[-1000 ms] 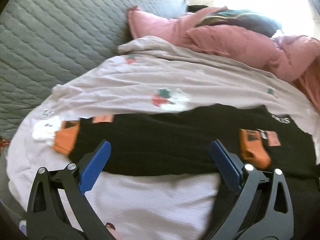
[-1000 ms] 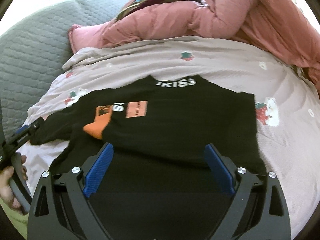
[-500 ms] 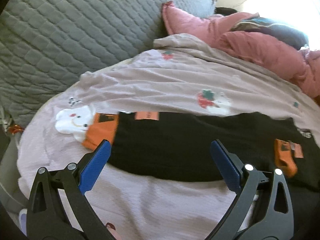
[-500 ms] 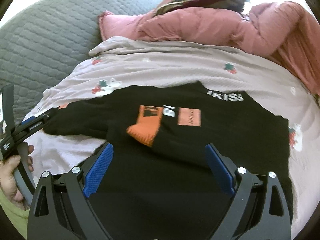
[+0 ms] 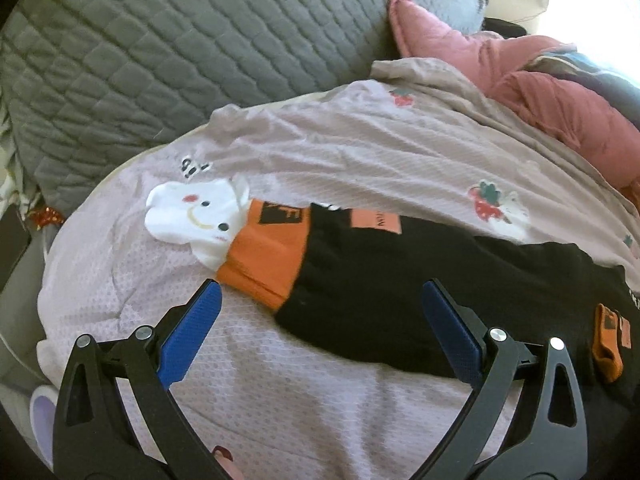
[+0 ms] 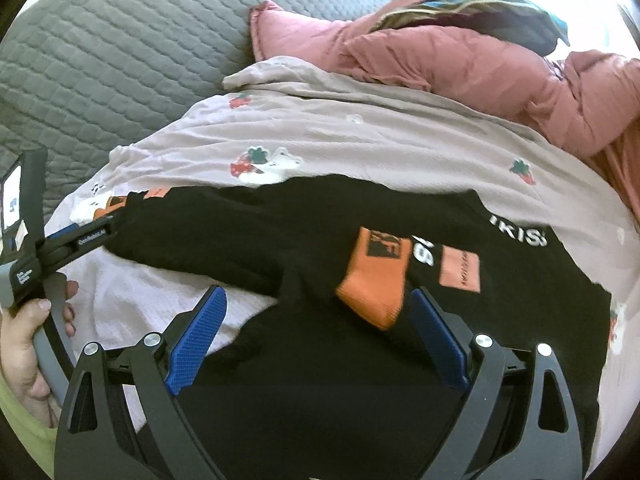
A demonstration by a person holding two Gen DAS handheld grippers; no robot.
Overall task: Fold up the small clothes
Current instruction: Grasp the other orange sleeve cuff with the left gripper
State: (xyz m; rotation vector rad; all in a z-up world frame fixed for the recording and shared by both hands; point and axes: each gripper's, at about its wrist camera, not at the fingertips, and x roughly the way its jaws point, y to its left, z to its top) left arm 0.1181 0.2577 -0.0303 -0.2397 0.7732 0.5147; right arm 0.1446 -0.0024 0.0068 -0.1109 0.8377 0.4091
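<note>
Left gripper point(image 5: 322, 320): jaws wide, empty, over black sleeve point(image 5: 384, 288) with orange cuff point(image 5: 264, 256).
Right gripper point(image 6: 318, 322): jaws wide, empty, above black sweatshirt point(image 6: 320, 360), folded-in orange cuff between blue pads point(image 6: 196, 340).
Sweatshirt flat on lilac strawberry-print sheet point(image 6: 360, 140).
Behind: grey quilted cushion point(image 5: 160, 60), pink quilt point(image 6: 460, 60).

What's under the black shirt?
The black shirt lies on a lilac sheet printed with strawberries. One orange cuff is folded on top of it. Whatever lies beneath the sheet is covered.
</note>
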